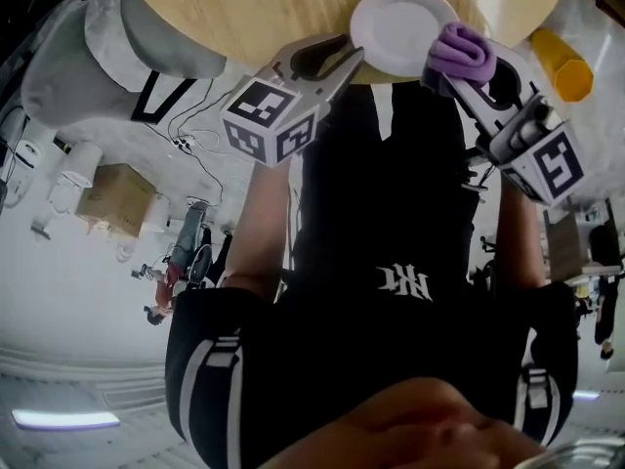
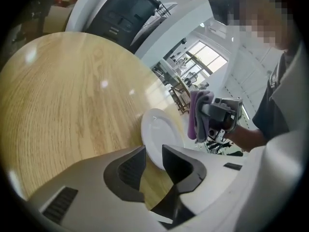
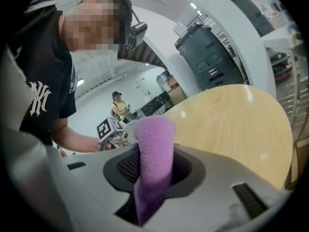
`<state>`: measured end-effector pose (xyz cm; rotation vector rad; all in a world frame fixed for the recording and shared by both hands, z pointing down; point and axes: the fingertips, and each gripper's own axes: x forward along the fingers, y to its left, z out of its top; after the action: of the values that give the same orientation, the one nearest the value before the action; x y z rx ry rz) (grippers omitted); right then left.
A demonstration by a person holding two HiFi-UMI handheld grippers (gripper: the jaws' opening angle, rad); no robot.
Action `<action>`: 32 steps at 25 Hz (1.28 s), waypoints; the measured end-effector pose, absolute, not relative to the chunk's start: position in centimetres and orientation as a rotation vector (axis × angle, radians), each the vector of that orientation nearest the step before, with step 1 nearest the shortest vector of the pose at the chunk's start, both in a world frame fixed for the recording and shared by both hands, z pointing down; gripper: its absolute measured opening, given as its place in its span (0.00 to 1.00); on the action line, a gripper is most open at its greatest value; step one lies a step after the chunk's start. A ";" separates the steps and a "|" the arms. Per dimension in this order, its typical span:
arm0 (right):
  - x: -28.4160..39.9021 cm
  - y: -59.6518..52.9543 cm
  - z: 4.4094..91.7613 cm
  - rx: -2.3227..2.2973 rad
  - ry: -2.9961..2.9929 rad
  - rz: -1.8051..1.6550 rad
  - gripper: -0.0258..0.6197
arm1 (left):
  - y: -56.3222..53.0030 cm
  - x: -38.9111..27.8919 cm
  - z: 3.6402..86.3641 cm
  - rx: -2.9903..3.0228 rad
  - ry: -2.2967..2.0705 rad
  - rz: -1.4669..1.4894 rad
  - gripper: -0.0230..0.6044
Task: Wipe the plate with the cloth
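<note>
A white plate (image 1: 400, 27) lies on the round wooden table (image 1: 244, 8), hanging over its near edge. My left gripper (image 1: 350, 55) stands open at the plate's left rim. In the left gripper view the plate's (image 2: 159, 129) rim sits between the jaws of the left gripper (image 2: 153, 151), with a gap showing at the left jaw. My right gripper (image 1: 451, 71) is shut on a folded purple cloth (image 1: 461, 52), held just right of the plate. In the right gripper view the cloth (image 3: 153, 129) stands up between the jaws of the right gripper (image 3: 154, 163).
A yellow cup-like object (image 1: 562, 64) sits at the table's right edge. A grey padded seat (image 1: 98, 57) stands left of the table, a cardboard box (image 1: 117, 193) on the floor beyond. A black machine (image 3: 212, 57) stands behind the table (image 3: 231, 120).
</note>
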<state>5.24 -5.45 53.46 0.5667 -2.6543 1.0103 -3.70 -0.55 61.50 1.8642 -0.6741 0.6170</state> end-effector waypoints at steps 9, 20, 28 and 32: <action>3.4 -6.2 53.7 0.559 -2.654 1.012 0.21 | -0.2 -3.7 62.4 1.815 -0.699 0.680 0.17; -3.8 -7.0 57.5 0.424 -2.526 0.755 0.21 | -0.5 -3.8 62.2 1.807 -0.747 0.695 0.10; -0.7 -8.0 59.7 0.484 -2.384 0.566 0.20 | -0.3 -3.8 62.2 1.803 -0.754 0.710 0.10; 3.6 -9.2 59.4 0.583 -2.340 0.548 0.20 | -0.3 -3.8 62.1 1.806 -0.754 0.718 0.10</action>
<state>3.63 -9.20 59.43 0.5831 -2.3401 0.5477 -3.78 -0.30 62.13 1.8056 -0.7543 0.7178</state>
